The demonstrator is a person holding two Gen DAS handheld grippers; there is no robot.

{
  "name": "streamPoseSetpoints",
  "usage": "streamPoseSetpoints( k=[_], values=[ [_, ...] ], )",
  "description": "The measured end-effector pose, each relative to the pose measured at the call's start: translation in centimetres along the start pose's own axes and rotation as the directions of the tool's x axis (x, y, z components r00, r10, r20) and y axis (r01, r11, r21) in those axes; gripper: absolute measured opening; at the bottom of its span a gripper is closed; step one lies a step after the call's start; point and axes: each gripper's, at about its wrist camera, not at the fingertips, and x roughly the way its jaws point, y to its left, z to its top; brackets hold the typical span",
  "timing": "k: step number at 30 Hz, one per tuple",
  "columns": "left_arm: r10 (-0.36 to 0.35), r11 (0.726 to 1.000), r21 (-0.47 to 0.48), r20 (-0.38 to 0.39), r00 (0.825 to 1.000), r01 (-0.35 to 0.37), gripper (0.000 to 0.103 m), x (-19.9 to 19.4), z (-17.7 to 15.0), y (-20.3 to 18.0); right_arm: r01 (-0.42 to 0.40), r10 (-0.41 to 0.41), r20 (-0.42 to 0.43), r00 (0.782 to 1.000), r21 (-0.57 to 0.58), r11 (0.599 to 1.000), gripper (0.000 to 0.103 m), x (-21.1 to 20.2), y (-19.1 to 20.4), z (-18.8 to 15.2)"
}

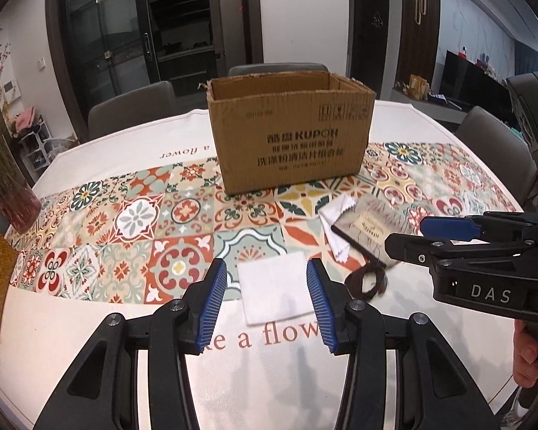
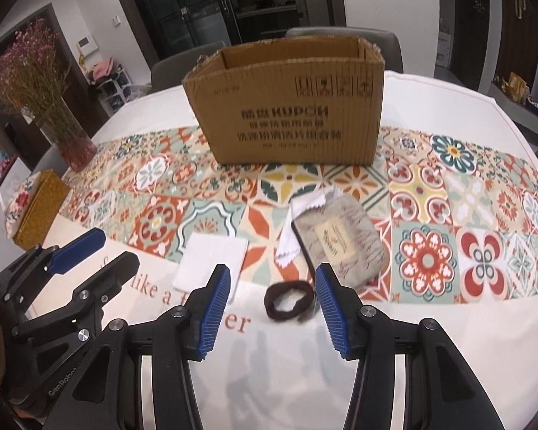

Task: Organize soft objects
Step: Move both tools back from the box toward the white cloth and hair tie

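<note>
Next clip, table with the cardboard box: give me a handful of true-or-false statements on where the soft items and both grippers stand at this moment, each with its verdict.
1. The brown cardboard box stands open-topped on the patterned tablecloth. True.
2. The square white cloth pad lies inside the box. False: it lies flat on the table in front of the box.
3. The left gripper is open, holding nothing. True.
4. The right gripper is shut on the dark brown hair tie. False: its jaws are open, and the tie lies on the table.
5. The grey patterned fabric pouch lies beside the zigzag-edged white cloth. True.
</note>
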Motion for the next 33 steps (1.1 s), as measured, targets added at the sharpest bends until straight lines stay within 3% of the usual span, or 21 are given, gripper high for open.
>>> streamPoseSetpoints(
  k=[15, 33],
  values=[
    [-0.013, 0.995, 0.101, -0.034, 0.999, 0.016, 0.048, 2.9, -2.2, 0.1, 0.038, -0.038, -0.065, 0.997, -0.001, 0.999, 0.051, 2.9, 0.5, -2.8],
    [-0.071, 0.977, 0.198, -0.065, 0.995, 0.082, 0.049, 7.0, -3.6, -0.6, 0.149, -0.152, -0.011, 0.988, -0.155, 0.977, 0.051, 5.8, 1.4, -4.7]
  ],
)
